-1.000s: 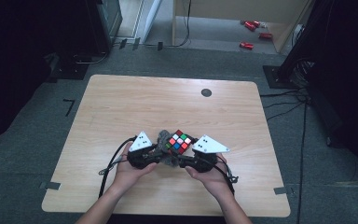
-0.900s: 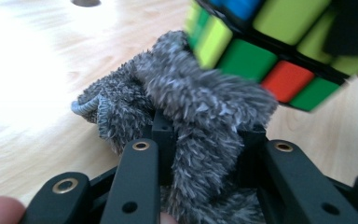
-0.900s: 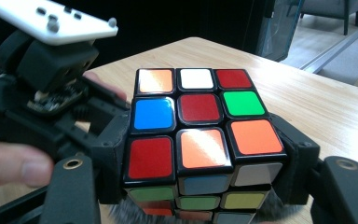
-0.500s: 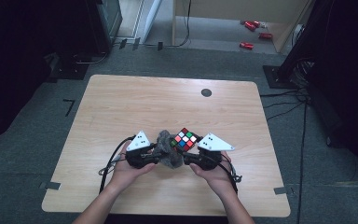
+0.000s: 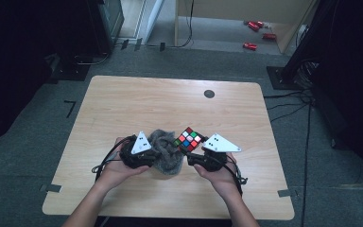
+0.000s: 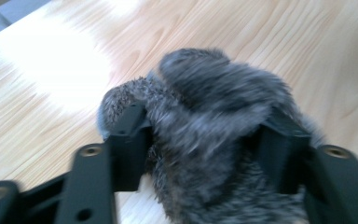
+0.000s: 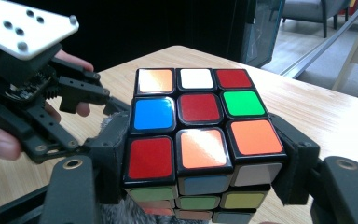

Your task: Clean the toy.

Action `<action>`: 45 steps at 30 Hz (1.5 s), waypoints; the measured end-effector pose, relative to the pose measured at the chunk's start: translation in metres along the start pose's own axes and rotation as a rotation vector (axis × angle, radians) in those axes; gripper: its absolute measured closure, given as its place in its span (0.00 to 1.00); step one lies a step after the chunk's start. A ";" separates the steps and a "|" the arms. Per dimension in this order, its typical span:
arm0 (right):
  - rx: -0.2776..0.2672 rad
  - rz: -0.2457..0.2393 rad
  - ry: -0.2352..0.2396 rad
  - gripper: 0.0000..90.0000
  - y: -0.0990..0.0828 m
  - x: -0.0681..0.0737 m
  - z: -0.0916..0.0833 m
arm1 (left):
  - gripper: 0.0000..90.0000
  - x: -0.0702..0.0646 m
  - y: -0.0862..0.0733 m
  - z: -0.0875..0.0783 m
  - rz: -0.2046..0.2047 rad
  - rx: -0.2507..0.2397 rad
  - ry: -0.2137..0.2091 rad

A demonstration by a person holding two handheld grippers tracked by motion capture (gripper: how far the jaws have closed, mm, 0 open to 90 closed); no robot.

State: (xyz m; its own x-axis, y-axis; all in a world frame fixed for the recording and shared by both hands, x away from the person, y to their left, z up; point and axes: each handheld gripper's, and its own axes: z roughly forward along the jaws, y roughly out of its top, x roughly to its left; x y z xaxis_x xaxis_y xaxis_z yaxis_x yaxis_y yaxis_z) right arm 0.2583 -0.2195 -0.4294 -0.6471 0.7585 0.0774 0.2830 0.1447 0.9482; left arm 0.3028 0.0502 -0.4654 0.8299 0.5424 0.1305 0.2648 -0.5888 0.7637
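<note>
Puzzle cube (image 7: 200, 140), clamped by right gripper (image 5: 199, 152), near table (image 5: 123, 104) front edge. Grey fur cloth (image 6: 214, 121) between left gripper (image 5: 144, 153) jaws, just opening. Open tabletop toward twelve o'clock.

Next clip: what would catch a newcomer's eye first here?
The bright puzzle cube, clamped between the right gripper's jaws above the near middle of the table. Next to it, a grey furry cloth sits between the left gripper's jaws, which have just been opening; whether they press it is unclear. Far off, red cans lie on the floor.
</note>
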 end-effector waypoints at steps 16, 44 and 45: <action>0.016 -0.011 0.004 0.38 -0.004 0.001 0.004 | 0.62 0.012 -0.021 0.017 -0.068 0.063 -0.090; -0.004 0.002 0.011 0.38 0.006 0.014 0.002 | 0.20 -0.009 0.007 -0.004 -0.019 -0.221 -0.107; -0.002 0.007 0.013 0.38 0.006 0.015 0.003 | 0.20 -0.012 0.008 -0.002 -0.016 -0.229 -0.107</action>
State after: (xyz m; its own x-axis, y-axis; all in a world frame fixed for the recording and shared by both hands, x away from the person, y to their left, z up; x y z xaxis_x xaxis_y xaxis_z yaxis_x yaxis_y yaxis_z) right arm 0.2526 -0.2055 -0.4232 -0.6541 0.7513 0.0875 0.2856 0.1382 0.9483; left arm 0.2941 0.0404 -0.4596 0.8768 0.4772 0.0585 0.1705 -0.4224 0.8902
